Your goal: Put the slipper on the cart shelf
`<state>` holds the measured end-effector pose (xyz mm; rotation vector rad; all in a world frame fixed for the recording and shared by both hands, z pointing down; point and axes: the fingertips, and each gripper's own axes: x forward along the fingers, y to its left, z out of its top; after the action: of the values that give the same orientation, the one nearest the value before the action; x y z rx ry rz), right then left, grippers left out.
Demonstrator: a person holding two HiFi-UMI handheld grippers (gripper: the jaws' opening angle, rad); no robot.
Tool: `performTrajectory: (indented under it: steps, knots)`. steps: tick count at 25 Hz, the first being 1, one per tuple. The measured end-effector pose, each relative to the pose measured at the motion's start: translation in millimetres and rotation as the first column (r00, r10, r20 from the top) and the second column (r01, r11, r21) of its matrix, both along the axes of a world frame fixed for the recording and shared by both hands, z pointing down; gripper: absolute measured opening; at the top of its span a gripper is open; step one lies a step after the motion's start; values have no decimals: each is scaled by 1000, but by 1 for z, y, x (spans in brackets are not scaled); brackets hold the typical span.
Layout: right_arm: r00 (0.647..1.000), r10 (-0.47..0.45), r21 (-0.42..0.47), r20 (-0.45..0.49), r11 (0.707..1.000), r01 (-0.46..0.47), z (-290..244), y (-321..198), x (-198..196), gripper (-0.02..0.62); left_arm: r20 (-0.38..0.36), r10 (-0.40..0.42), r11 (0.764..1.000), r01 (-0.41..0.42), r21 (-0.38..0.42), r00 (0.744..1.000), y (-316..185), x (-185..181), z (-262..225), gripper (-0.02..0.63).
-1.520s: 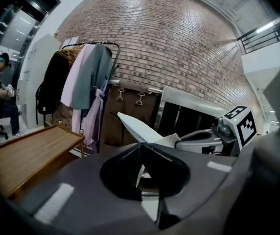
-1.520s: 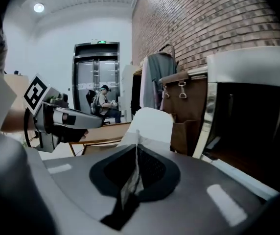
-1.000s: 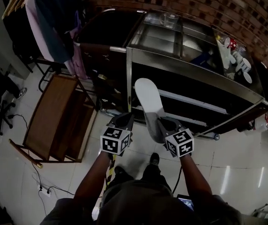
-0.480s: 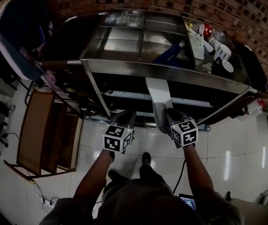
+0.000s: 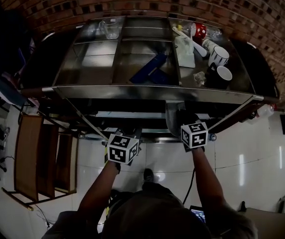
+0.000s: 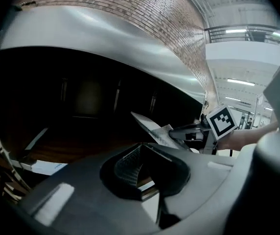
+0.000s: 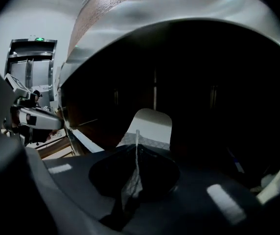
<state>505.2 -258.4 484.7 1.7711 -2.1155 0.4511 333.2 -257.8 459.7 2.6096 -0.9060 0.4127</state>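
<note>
Slipper (image 7: 151, 124) now pushed under cart (image 5: 147, 92) top, over shelf (image 6: 71, 151). Right gripper (image 7: 137, 153) clamped on slipper; left gripper (image 6: 139, 163) closed, empty. Lower flat before releasing.

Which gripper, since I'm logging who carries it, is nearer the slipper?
Right. The right gripper is shut on the slipper; the left gripper hangs to its left, apart from it.
</note>
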Motion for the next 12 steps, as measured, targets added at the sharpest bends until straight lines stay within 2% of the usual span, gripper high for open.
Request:
performTrajectory:
  steps: [5,12]
  knots:
    - [999,36,-5,-6,999,-36,9,-23,38,8,2,7,1000,-7,-11,1000,-11,30,3,8]
    - [995,97,-8,3,995,-97,28,-48,68,11,28,12,999,-11,-32,1000,-19,48,12,8]
